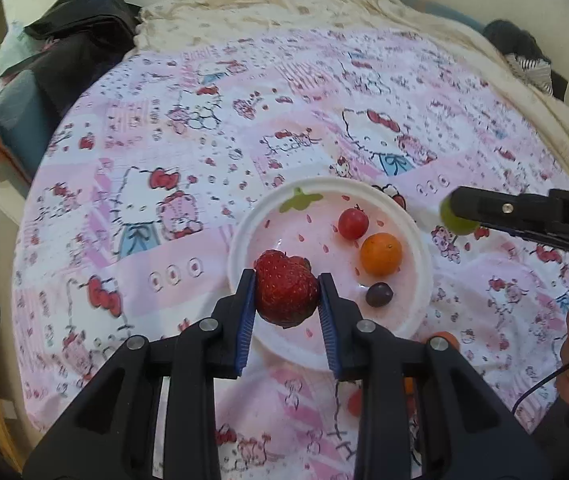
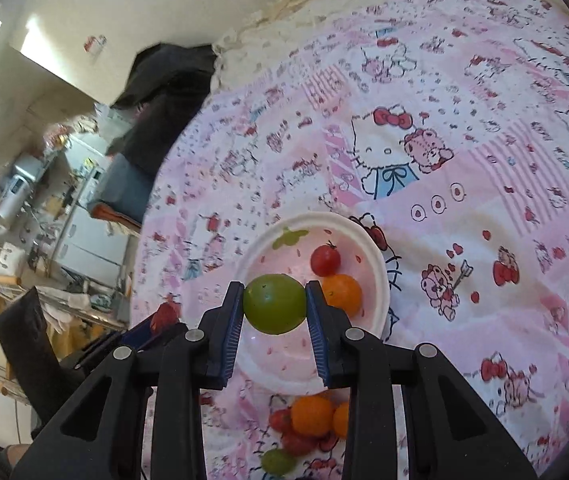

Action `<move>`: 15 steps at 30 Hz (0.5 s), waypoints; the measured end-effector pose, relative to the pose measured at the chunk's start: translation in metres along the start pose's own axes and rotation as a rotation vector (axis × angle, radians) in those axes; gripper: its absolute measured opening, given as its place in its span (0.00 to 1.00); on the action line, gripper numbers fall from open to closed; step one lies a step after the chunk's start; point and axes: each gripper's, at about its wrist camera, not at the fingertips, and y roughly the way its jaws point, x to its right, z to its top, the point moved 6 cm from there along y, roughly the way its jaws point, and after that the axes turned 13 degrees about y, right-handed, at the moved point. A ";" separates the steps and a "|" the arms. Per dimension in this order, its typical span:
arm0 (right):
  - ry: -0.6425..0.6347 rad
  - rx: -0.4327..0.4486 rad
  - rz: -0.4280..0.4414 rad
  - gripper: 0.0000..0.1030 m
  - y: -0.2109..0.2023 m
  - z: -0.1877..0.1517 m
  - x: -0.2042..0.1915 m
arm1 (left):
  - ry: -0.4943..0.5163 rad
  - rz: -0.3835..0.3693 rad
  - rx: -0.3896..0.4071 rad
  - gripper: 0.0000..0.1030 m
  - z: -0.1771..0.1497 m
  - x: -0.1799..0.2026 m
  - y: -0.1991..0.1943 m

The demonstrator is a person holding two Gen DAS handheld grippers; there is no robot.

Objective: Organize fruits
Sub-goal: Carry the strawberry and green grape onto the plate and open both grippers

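Note:
My left gripper (image 1: 286,292) is shut on a red strawberry (image 1: 285,294) and holds it over the near left part of a white plate (image 1: 244,232). On the plate lie a red cherry tomato (image 1: 353,223), a small orange (image 1: 381,253) and a dark grape (image 1: 379,294). My right gripper (image 2: 274,308) is shut on a green grape (image 2: 274,309) above the plate's near edge (image 2: 380,280). In the left wrist view the right gripper (image 1: 450,212) comes in from the right with the green grape (image 1: 456,222), just off the plate's right rim.
The plate lies on a pink Hello Kitty bedsheet (image 1: 204,140). Loose fruits lie on the sheet near me: oranges (image 2: 311,415), red tomatoes (image 2: 296,442), a green grape (image 2: 277,461). Dark clothes (image 1: 72,32) are piled at the far left corner. A kitchen area (image 2: 44,208) lies off the bed's left.

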 end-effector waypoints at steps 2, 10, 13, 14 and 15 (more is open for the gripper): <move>-0.021 -0.019 -0.025 0.32 0.014 0.002 0.001 | 0.022 0.008 -0.008 0.25 0.005 0.001 0.011; -0.033 -0.073 -0.058 0.33 0.050 0.009 0.006 | 0.056 0.033 -0.024 0.26 0.022 -0.008 0.050; -0.008 -0.098 -0.057 0.34 0.060 0.010 0.012 | 0.056 0.029 -0.023 0.26 0.023 -0.011 0.061; 0.002 -0.105 -0.058 0.34 0.062 0.010 0.015 | 0.053 0.026 -0.032 0.26 0.022 -0.012 0.066; 0.009 -0.108 -0.064 0.34 0.065 0.011 0.018 | 0.050 0.023 -0.036 0.26 0.021 -0.012 0.069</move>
